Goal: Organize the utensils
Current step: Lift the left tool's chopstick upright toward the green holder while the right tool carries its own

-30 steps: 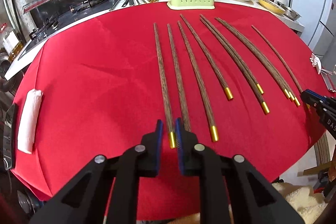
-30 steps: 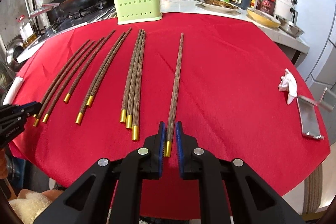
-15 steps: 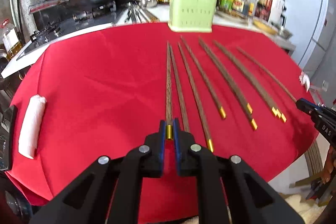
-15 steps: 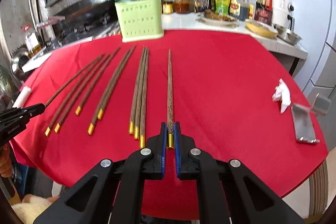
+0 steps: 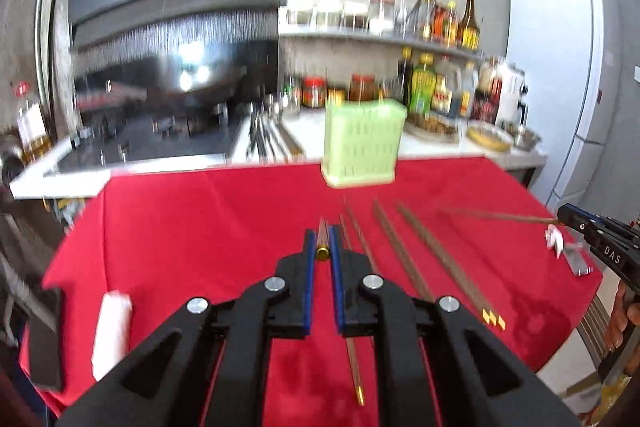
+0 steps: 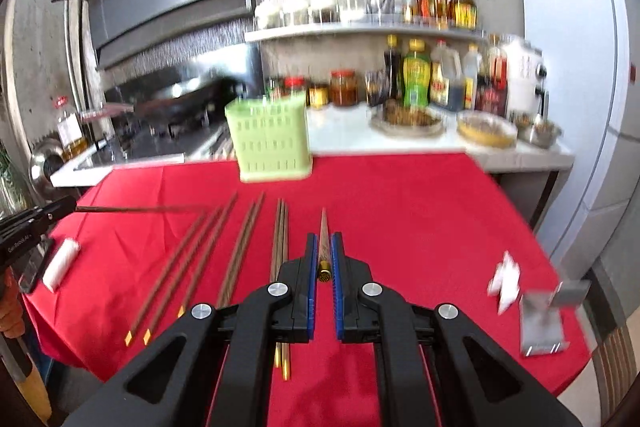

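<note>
My left gripper [image 5: 322,241] is shut on a dark wooden chopstick [image 5: 322,230] near its gold end and holds it above the red tablecloth [image 5: 208,227], pointing at the far side. My right gripper [image 6: 325,245] is shut on another chopstick [image 6: 323,231] the same way. Each gripper shows in the other's view, the right [image 5: 592,227] and the left [image 6: 36,217], with its chopstick sticking out sideways. Several chopsticks [image 6: 236,255] lie in rows on the cloth. A light green perforated utensil holder [image 5: 364,145] stands at the cloth's far edge, also in the right wrist view [image 6: 270,143].
A white rolled cloth [image 5: 112,331] lies at the cloth's left edge. A crumpled white tissue [image 6: 506,279] and a metal stand [image 6: 544,323] lie at the right. Behind are a stove with a wok [image 6: 184,99], bottles and jars [image 6: 416,79] on a white counter, and a fridge [image 5: 560,67].
Both grippers have lifted their chopsticks off the cloth and tipped up toward level, so the views now look across the table at the back wall.
</note>
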Motion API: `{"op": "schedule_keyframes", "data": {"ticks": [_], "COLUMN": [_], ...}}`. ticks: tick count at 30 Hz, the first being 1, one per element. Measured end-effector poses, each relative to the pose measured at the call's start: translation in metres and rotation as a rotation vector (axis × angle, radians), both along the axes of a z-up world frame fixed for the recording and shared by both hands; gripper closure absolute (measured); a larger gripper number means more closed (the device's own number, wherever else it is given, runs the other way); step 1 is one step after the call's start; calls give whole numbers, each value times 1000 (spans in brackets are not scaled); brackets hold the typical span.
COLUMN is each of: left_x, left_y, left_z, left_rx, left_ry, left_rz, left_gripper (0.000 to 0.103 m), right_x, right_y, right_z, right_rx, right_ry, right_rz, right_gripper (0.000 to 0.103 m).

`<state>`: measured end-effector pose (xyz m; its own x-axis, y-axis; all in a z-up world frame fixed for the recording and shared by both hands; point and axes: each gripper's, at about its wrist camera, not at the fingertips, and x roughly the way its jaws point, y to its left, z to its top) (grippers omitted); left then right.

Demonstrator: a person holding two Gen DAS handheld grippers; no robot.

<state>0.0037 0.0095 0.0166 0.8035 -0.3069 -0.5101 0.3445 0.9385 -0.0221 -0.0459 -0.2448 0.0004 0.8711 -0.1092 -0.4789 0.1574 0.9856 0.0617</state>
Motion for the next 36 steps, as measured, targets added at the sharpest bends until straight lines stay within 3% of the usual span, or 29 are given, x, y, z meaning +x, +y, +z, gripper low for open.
{"op": "schedule_keyframes", "data": {"ticks": [5, 9, 17, 25, 27, 36], "left_x": [15, 35, 71, 80, 87, 96], "left_y": [1, 1, -9, -21, -24, -32], "left_z": [38, 55, 62, 48, 36, -4], "left_rx": [-27, -56, -37, 3, 9, 52], "left_ry": [-80, -89, -102, -78, -16, 44], "left_rz": [-3, -9, 19, 22, 8, 11], "left_gripper": [96, 96, 96, 96, 96, 96], "right_x": [8, 29, 72, 84, 85, 104], "right_y": [-2, -10, -19, -21, -21, -12], "right_z": [37, 57, 71, 53, 48, -3], "right_rx": [-41, -46, -70, -85, -84, -64], "right_ry": [-74, -85, -76, -63, -53, 80], "right_rz": [-6, 3, 6, 1, 3, 41], "right_gripper": [96, 96, 96, 95, 95, 96]}}
